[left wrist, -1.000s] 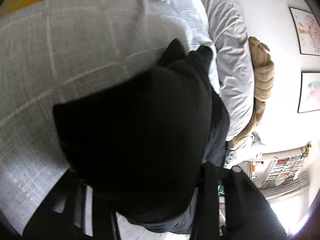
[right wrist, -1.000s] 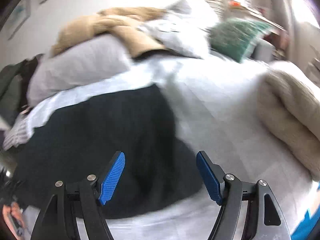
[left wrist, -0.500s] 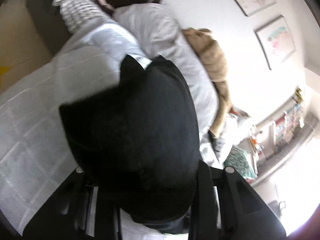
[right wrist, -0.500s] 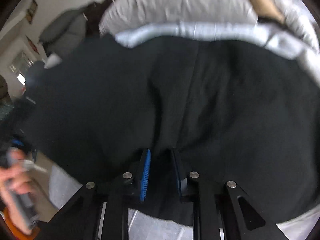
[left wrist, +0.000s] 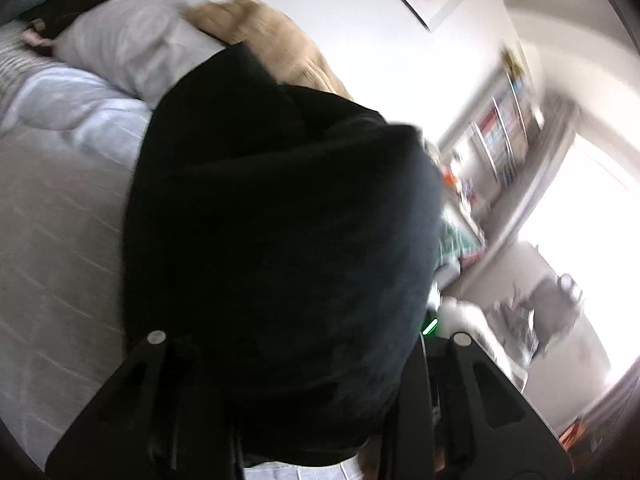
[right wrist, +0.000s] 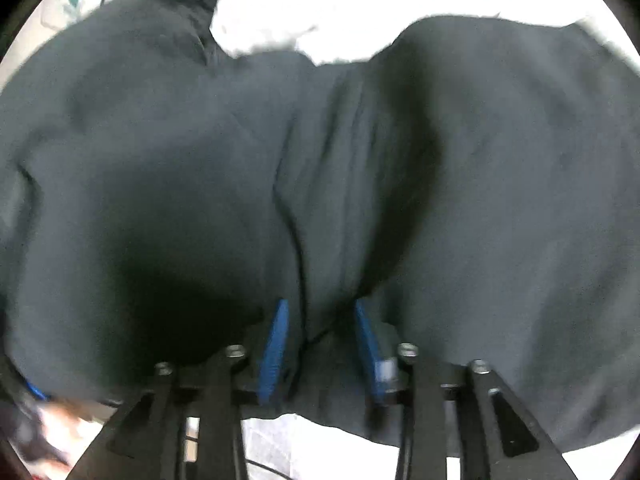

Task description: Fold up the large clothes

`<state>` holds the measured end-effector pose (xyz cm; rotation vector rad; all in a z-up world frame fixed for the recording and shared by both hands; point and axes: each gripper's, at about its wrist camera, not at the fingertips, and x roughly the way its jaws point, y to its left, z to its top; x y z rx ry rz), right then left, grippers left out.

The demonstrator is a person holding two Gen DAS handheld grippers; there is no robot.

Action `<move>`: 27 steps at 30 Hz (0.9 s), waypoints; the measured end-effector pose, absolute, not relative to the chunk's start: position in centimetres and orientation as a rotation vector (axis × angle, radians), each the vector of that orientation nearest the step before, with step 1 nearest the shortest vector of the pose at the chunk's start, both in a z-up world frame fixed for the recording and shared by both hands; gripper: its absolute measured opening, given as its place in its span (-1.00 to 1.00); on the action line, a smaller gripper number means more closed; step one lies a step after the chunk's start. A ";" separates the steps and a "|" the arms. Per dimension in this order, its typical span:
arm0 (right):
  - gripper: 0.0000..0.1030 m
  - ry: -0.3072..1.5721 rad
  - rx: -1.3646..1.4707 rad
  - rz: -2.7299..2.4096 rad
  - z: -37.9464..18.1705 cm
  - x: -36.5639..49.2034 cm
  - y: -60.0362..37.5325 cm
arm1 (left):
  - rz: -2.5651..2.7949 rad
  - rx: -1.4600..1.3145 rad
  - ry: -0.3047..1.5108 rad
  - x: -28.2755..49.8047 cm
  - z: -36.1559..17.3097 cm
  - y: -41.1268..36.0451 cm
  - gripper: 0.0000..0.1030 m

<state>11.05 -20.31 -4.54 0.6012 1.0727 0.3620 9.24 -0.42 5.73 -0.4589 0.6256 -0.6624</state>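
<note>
The bed (left wrist: 52, 216), under a pale grey cover with thin white lines, carries everything. A grey pillow (left wrist: 124, 48) and a tan blanket (left wrist: 280, 40) sit along its head edge against the wall.

The black garment (right wrist: 440, 160) is the task's piece. It is large, dark and soft, and it is off the cover for most of its spread — bunched and draped over both tools rather than lying flat. In the left view it hangs as a rounded mass in front of the lens, above the near part of the bed. In the right view it fills nearly the whole frame, with a deep crease running down its middle toward the fingers.

The right gripper (right wrist: 320, 344) has its blue pads (right wrist: 274, 344) drawn in on a pinch of that crease, cloth between them. The left gripper (left wrist: 304, 420) is buried under the cloth; its fingertips are hidden, so I cannot tell how they stand.

No neat fold shows yet — the work looks early, with spreading, folding and squaring up left.
</note>
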 end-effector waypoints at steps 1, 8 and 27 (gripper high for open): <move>0.05 1.048 0.618 0.350 -4.0 10.7 -21.6 | -0.682 -0.425 0.644 9.1 5.3 -1.7 -0.32; 0.33 0.956 0.736 0.127 -3.9 6.8 -33.9 | -0.889 -0.171 0.932 9.4 -1.7 -10.4 -0.12; 0.52 0.950 1.009 0.276 -5.0 6.7 -34.8 | -1.252 -0.074 1.070 4.9 0.1 -9.6 0.27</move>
